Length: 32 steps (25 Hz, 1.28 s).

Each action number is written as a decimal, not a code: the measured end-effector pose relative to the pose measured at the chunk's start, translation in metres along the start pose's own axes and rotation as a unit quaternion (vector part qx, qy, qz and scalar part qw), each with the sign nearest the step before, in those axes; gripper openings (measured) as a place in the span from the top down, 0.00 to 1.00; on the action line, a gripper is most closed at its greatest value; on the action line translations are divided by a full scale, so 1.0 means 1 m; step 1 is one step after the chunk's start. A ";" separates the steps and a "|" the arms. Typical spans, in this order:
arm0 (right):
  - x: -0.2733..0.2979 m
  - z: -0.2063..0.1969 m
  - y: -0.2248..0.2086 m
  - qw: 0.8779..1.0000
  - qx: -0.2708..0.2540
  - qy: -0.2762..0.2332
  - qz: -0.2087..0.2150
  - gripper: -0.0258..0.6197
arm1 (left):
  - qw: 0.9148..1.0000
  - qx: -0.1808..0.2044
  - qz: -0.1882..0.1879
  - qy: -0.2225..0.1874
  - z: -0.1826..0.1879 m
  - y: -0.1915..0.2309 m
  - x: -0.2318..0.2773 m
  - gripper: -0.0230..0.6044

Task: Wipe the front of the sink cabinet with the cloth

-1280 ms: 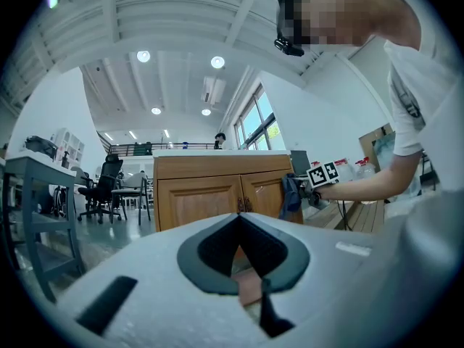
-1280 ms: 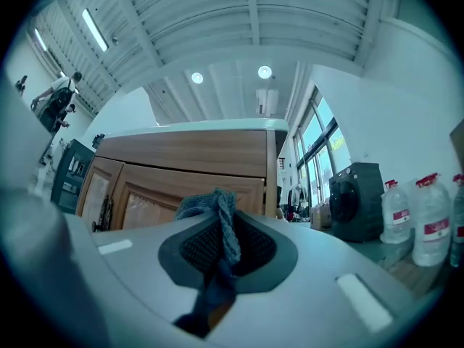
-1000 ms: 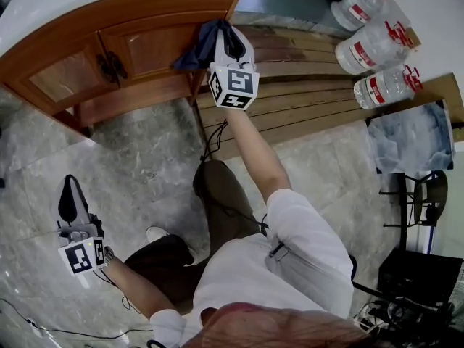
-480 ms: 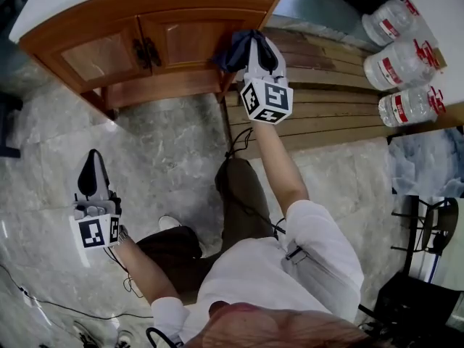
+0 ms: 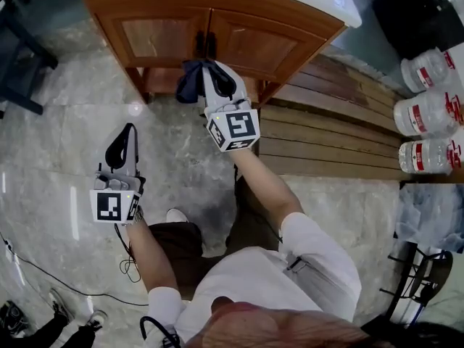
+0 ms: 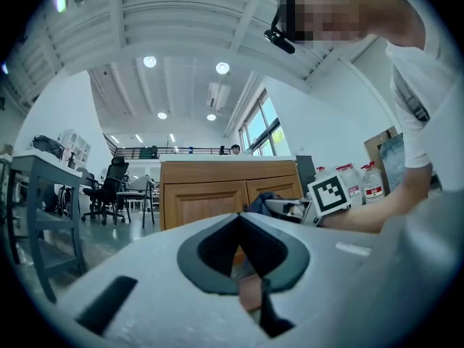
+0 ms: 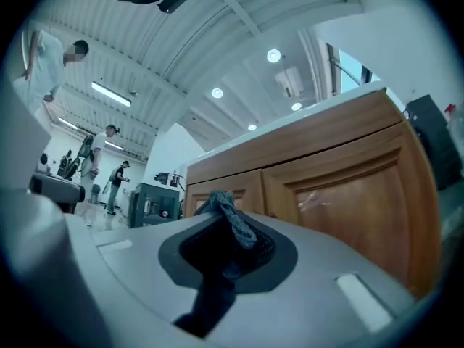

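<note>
2 grippers: left gripper (image 5: 130,127), right gripper (image 5: 211,65); 2 marker cubes (image 5: 232,130), one per gripper; 1 dark cloth (image 5: 190,83); 1 sink cabinet (image 5: 293,29), 2 doors (image 5: 156,38); 3 water bottles (image 5: 429,112), red labels, head view right edge; 1 slatted wood platform (image 5: 326,140)

The right gripper (image 7: 226,246) has its jaws clamped on the dark cloth (image 7: 235,222), which bunches up past their tips. The wooden sink cabinet (image 7: 341,187) stands close ahead, perhaps touching the cloth.
</note>
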State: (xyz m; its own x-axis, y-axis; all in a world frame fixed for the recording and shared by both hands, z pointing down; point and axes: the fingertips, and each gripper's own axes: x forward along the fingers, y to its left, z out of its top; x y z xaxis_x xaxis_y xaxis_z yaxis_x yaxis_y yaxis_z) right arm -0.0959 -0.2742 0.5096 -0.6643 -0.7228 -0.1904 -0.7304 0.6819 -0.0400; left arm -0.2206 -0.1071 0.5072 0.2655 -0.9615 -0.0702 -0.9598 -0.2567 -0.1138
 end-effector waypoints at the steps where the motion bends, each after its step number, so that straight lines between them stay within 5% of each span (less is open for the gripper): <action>1: 0.012 -0.005 0.017 1.000 0.006 0.003 0.017 0.89 | 1.000 -0.001 0.002 -0.003 0.002 0.002 -0.003 0.96; 6: 0.078 -0.033 0.083 0.996 0.029 0.032 0.073 0.89 | 1.000 -0.006 0.017 -0.011 0.007 0.014 -0.013 0.96; 17: 0.190 -0.097 0.163 0.992 -0.009 0.088 0.094 0.89 | 0.999 -0.025 0.040 -0.025 0.013 0.043 -0.035 0.96; 32: 0.204 -0.126 0.132 0.990 -0.057 0.120 0.039 0.90 | 0.998 -0.031 0.038 -0.035 0.013 0.046 -0.046 0.96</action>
State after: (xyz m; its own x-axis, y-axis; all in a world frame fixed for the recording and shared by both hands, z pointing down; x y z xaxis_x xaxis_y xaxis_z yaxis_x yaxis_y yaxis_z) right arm -0.3480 -0.3461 0.5887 -0.7278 -0.6840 0.0498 -0.6798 0.7291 0.0788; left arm -0.2761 -0.0737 0.4918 0.1954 -0.9699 -0.1453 -0.9806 -0.1910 -0.0437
